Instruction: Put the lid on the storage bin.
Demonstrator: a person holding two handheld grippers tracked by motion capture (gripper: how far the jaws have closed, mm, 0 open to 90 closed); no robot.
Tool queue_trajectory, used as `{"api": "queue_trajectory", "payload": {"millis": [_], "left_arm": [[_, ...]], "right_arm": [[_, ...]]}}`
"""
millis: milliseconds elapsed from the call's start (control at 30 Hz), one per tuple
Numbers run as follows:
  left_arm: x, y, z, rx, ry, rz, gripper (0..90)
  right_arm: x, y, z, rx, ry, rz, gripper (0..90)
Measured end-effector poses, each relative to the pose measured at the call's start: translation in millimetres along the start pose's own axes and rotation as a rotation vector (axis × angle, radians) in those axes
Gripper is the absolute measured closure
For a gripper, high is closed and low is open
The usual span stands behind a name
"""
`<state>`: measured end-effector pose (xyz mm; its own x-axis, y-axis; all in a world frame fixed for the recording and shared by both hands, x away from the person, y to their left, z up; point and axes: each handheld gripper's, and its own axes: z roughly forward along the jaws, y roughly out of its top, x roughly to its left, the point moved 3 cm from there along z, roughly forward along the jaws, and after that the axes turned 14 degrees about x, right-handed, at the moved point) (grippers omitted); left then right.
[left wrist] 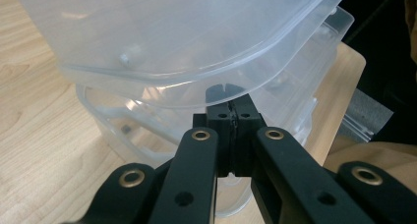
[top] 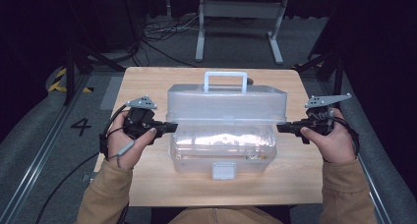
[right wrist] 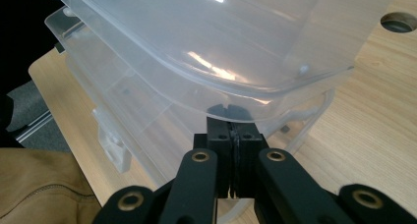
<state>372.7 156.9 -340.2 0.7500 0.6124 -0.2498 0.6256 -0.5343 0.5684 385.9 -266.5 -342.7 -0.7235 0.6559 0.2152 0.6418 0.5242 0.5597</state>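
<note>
high view: translucent toolbox [top: 222,150] mid-surface [top: 147,184], lid [top: 226,103] ajar. left gripper [top: 173,127] and right gripper [top: 280,128], both pinched closed, tuck under the lid's side edges; best lift evenly so it doesn't twist.

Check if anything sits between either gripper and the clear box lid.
Nothing visible does. The left gripper and right gripper, both shut, have their tips tucked under the rim of the lid at opposite ends.

The high view is soft and slightly grainy, its surroundings sunk in darkness while the table [top: 147,86] is evenly lit from above; white glare streaks the clear box [right wrist: 206,32] in both gripper views; the near black jaws blur slightly.
</note>
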Motion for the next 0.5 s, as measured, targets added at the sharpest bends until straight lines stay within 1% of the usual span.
{"api": "queue_trajectory", "payload": {"millis": [200, 267, 367, 500], "left_arm": [[-0.8, -1.0, 1.1, 0.034, -0.004, 0.003, 89.5], [-1.0, -1.7, 1.7, 0.048, -0.004, 0.011, 87.2], [-0.7, -2.1, 3.0, 0.075, 0.006, 0.013, 87.5], [-1.4, -3.1, 4.3, 0.101, 0.012, 0.0, 88.7]], "right_arm": [[0.3, -0.9, 0.7, 0.023, 0.003, -0.004, 89.3], [0.8, -1.4, 1.5, 0.036, 0.003, -0.007, 89.5], [1.1, -1.9, 2.7, 0.057, -0.004, -0.015, 89.7], [1.8, -2.6, 4.3, 0.08, -0.011, -0.023, 89.8]]}}
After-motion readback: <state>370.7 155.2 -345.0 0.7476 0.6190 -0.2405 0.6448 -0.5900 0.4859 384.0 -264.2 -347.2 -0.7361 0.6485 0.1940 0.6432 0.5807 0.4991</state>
